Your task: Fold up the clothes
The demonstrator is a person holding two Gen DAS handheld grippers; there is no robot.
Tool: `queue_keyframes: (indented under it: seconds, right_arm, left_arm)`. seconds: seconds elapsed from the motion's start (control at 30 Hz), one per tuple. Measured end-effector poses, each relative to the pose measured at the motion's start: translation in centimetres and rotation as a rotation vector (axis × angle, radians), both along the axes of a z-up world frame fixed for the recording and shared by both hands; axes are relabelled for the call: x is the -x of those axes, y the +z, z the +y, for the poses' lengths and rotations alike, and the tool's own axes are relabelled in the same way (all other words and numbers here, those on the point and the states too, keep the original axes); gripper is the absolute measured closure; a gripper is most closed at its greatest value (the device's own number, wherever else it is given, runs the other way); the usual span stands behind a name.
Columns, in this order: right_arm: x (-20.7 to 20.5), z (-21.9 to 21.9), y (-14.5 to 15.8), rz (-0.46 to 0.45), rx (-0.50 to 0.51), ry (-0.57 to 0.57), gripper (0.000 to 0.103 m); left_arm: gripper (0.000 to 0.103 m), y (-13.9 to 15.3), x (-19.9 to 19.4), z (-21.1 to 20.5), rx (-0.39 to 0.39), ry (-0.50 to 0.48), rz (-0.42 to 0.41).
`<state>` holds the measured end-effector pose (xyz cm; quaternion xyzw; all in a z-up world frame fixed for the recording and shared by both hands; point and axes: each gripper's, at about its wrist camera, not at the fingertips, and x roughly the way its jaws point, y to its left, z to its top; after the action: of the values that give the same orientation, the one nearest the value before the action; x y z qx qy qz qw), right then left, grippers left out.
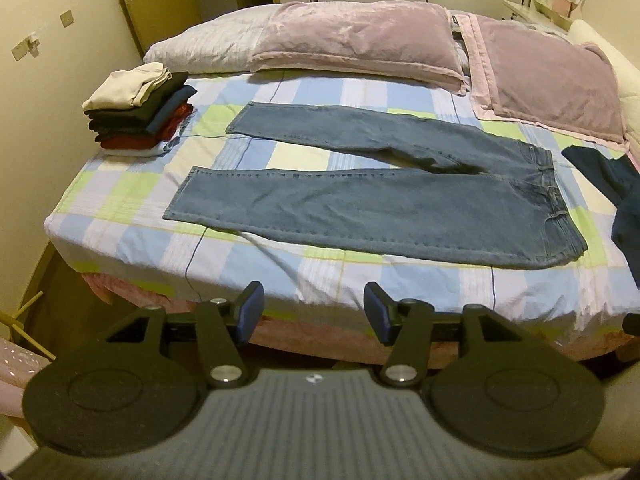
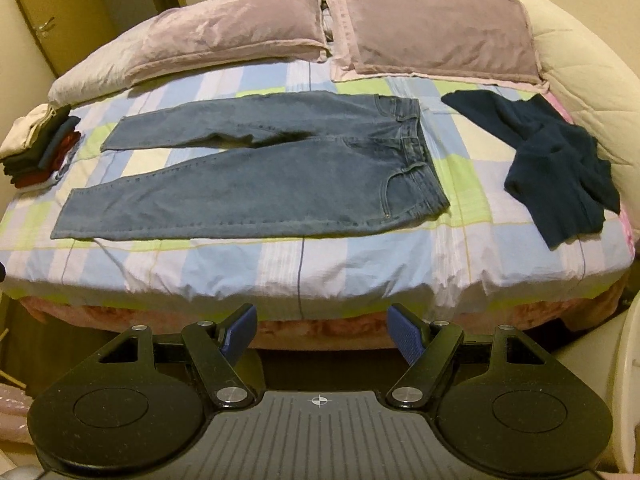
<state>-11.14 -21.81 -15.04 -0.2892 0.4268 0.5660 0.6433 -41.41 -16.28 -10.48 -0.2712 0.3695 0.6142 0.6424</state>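
Note:
A pair of blue jeans (image 1: 372, 184) (image 2: 264, 176) lies flat on the checked bedspread, legs spread apart toward the left, waistband at the right. My left gripper (image 1: 314, 308) hangs open over the bed's near edge, short of the jeans, nothing between its blue pads. My right gripper (image 2: 322, 330) is open too, at the near edge in front of the jeans' waist end, and holds nothing. A crumpled dark navy garment (image 2: 556, 160) (image 1: 616, 196) lies to the right of the jeans.
A stack of folded clothes (image 1: 140, 112) (image 2: 40, 144) sits at the bed's left side. Two mauve pillows (image 1: 356, 44) (image 2: 436, 28) lie along the far side. A door (image 1: 152, 0) and wall stand at the left; a cream padded headboard (image 2: 592, 80) curves at the right.

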Motion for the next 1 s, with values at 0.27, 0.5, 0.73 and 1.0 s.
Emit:
queue_keyframes:
  seconds: [0.27,0.5,0.73,1.0]
  right_arm:
    - [0.3,0.3,0.4,-0.019,-0.002,0.031,0.028]
    - [0.0,0.5,0.5,-0.026,-0.006,0.047,0.028]
    - [-1.5,0.4,0.2,-0.01,0.001,0.009,0.028]
    - [-3.4,0.6,-0.1,0.003,-0.001,-0.054,0.028]
  left_arm:
    - [0.049,0.2,-0.2,-0.1,0.005,0.0,-0.009]
    - [0.049,0.2,-1.0,0.1,0.013,-0.003,-0.003]
    - [0.049,0.2,-2.0,0.6,0.011,-0.018,0.009]
    - [0.049,0.0,-3.0,2.4,0.006,-0.05,0.012]
